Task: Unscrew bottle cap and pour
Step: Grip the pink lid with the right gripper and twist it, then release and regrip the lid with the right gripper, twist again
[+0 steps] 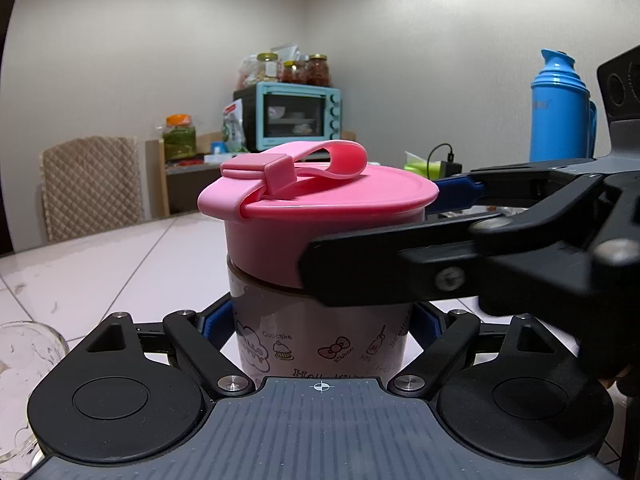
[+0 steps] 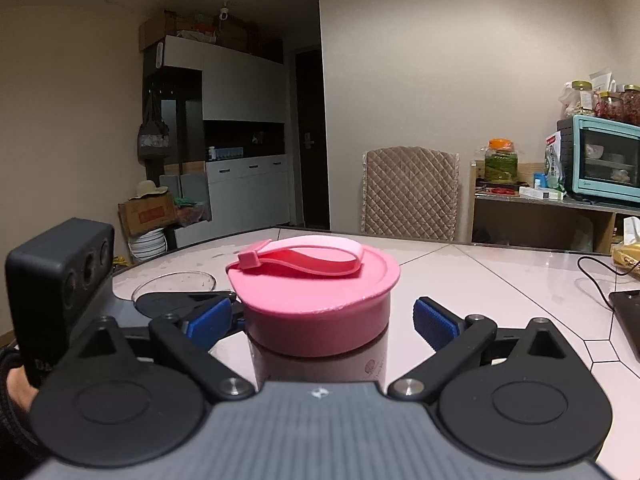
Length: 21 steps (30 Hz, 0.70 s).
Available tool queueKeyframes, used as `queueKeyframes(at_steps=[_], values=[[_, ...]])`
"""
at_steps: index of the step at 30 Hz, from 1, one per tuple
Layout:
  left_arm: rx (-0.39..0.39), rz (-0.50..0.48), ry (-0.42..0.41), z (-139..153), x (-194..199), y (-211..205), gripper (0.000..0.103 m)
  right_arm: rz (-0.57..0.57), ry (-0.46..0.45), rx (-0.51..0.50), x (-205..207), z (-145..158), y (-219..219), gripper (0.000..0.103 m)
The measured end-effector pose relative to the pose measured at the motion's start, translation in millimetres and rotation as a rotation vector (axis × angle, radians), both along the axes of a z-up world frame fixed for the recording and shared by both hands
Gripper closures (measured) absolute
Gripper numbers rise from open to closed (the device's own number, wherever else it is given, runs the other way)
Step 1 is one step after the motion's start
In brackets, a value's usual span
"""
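Note:
A translucent Hello Kitty bottle [image 1: 320,340] with a wide pink cap [image 1: 316,208] and a pink strap loop stands upright on the white table. My left gripper [image 1: 322,326] is shut on the bottle's body below the cap. My right gripper [image 2: 328,316] is open around the pink cap [image 2: 316,304], with blue pads [image 2: 434,320] on both sides and a gap on the right. In the left wrist view the right gripper's black fingers [image 1: 380,264] cross in front of the cap from the right.
A glass cup [image 1: 24,364] stands at the left, also seen as a rim [image 2: 174,282] in the right wrist view. A blue thermos [image 1: 560,108] stands at the right. A black device and cable [image 2: 624,300] lie on the table's [image 2: 500,280] right side. A padded chair [image 2: 410,192] is behind.

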<state>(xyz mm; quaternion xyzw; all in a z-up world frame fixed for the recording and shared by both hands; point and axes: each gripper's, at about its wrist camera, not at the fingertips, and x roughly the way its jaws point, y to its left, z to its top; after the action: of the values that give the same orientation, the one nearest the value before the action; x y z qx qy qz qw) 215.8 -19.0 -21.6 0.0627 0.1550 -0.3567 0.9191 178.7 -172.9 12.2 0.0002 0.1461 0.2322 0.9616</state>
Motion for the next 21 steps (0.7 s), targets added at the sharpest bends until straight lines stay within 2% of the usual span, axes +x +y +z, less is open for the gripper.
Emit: queueKeyframes(at_steps=[6,12,21], values=[[0.0,0.0,0.0,0.3,0.1,-0.1,0.013,-0.009,-0.002,-0.006,4.8,-0.6,5.7,0.008],[0.0,0.0,0.001,0.1,0.1,-0.2,0.013,-0.012,0.004,-0.012,8.1,-1.0,8.3,0.017],[0.0,0.0,0.0,0.2,-0.1,-0.8,0.013,0.047,0.008,-0.016,9.7,0.5,1.5,0.017]])
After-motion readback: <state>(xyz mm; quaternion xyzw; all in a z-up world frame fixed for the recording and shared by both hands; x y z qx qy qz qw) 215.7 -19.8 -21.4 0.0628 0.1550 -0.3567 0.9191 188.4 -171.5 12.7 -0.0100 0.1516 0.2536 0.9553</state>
